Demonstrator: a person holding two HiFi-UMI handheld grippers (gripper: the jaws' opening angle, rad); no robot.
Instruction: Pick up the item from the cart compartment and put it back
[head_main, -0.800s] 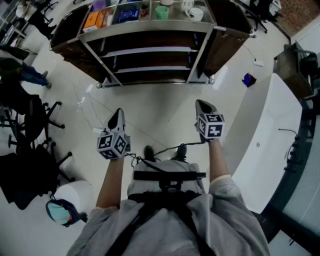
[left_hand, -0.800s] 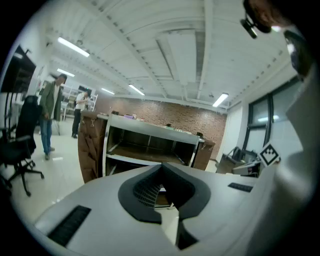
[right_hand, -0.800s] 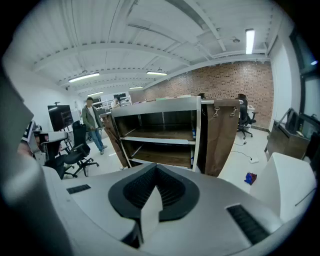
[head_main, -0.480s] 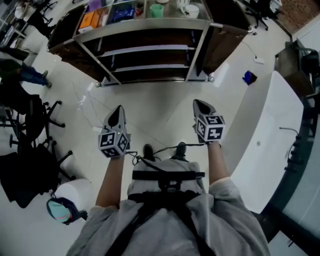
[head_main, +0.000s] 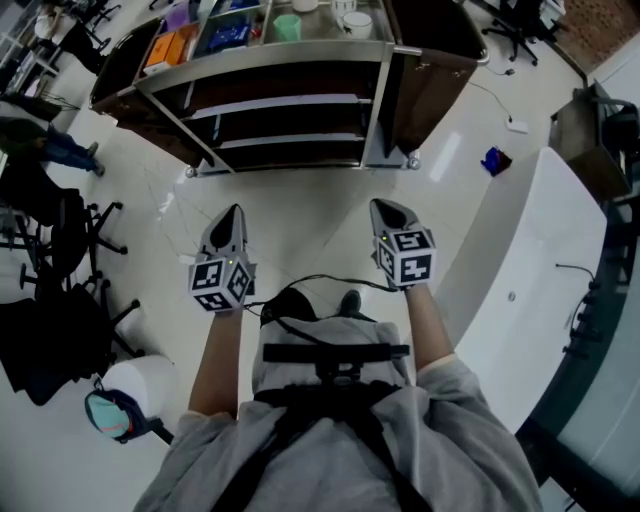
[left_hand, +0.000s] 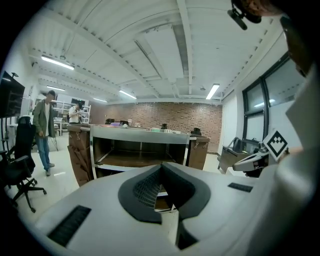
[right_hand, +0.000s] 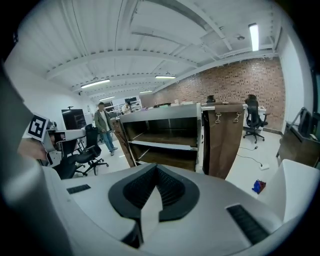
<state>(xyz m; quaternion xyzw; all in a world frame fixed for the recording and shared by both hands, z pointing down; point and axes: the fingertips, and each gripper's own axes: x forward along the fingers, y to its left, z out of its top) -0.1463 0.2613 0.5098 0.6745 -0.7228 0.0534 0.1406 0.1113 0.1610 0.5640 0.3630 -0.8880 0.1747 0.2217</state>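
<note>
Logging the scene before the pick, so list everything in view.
Silver metal shelved cart: one, silver, ahead on floor.
Green plastic cup: one, green, cart top.
White round cups: at least two, white, cart top.
Orange flat box: one, orange, cart top left.
Black wheeled office chairs: several, black, floor left.
Small blue floor object: one, blue, right of cart.
Standing person: one, green jacket, left of cart.
Left tongs: one, grey, shut, empty.
Right tongs: one, grey, shut, empty.
</note>
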